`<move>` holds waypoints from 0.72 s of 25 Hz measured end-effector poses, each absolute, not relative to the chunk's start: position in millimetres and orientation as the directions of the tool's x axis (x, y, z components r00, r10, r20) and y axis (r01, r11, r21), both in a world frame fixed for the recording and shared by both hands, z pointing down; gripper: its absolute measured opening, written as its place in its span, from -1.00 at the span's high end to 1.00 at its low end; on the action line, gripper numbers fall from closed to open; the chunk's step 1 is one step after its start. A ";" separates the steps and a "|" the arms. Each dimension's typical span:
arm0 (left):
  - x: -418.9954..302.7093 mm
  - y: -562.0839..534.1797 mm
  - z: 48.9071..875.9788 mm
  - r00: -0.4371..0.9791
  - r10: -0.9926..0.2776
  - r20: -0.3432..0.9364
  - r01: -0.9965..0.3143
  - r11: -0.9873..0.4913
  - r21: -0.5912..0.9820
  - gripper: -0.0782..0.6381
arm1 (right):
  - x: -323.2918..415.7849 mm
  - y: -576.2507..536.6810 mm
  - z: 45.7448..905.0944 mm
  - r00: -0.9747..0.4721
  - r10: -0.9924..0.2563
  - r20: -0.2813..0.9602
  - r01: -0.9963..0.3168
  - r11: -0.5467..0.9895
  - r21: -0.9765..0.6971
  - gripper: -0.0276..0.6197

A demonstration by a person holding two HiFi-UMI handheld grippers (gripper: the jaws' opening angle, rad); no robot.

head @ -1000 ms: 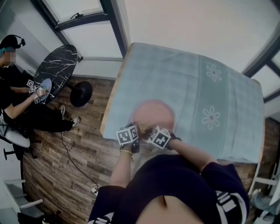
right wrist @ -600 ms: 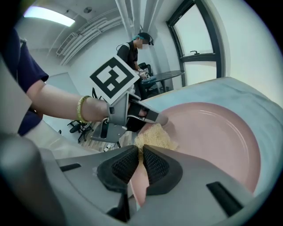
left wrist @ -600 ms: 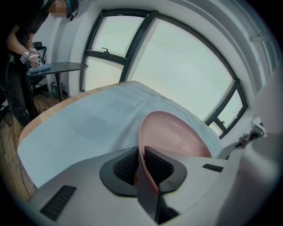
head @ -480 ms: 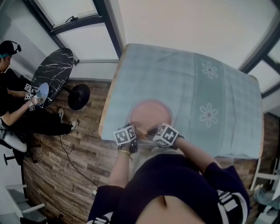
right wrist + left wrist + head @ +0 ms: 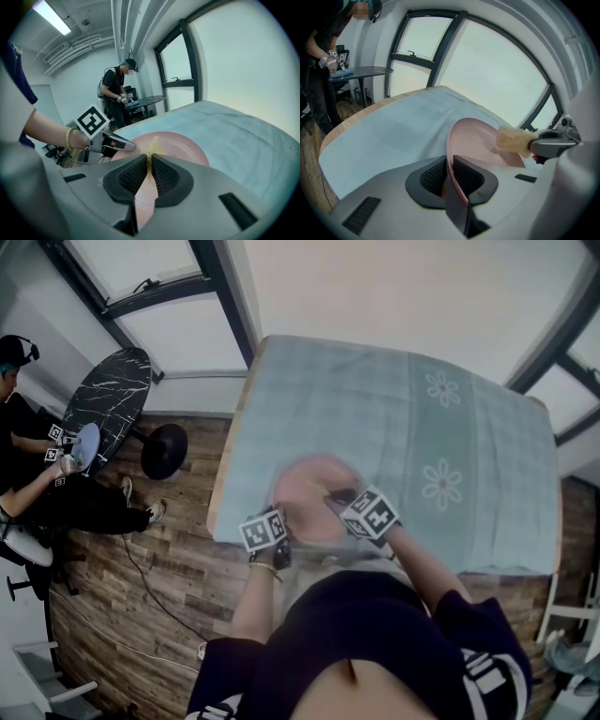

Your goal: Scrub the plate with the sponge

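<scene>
A pink plate [image 5: 309,486] lies on the near part of the cloth-covered table, its near rim tilted up. My left gripper [image 5: 284,524] is shut on that near-left rim [image 5: 451,161], the rim pinched between its black pads [image 5: 433,177]. A yellow sponge [image 5: 513,139] is clamped in my right gripper [image 5: 336,495], which presses it onto the plate's inner face [image 5: 480,140]. In the right gripper view the sponge [image 5: 151,158] shows only as a thin yellow strip between the shut jaws, with the plate [image 5: 183,145] beyond and my left gripper [image 5: 117,145] at the left.
The table [image 5: 487,381] wears a pale blue-green cloth with flower prints [image 5: 442,484]; its wooden left edge [image 5: 230,442] drops to a plank floor. At far left a seated person [image 5: 37,484] works at a round black marble table [image 5: 117,395]. Large windows stand behind.
My right gripper has moved the sponge away from me and to the right across the plate. The left gripper has kept its hold on the rim, shifting slightly.
</scene>
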State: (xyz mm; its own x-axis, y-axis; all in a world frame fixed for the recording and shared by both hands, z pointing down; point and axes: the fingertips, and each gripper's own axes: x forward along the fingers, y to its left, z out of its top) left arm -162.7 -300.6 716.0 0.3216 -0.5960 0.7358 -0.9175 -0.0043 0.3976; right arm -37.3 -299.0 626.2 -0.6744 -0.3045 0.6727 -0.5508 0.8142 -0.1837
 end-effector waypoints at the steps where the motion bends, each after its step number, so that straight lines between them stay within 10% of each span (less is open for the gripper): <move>1: -162.5 -300.9 716.1 0.322 -0.596 0.736 -0.917 -0.004 0.398 0.64 | -32.2 -307.5 625.5 -0.656 -0.339 0.674 -0.575 0.804 -0.155 0.80; 18: -162.3 -300.8 716.2 0.320 -0.597 0.735 -0.918 -0.005 0.396 0.64 | 3.0 -323.1 685.2 -0.376 -0.385 0.843 -0.578 0.809 0.111 0.80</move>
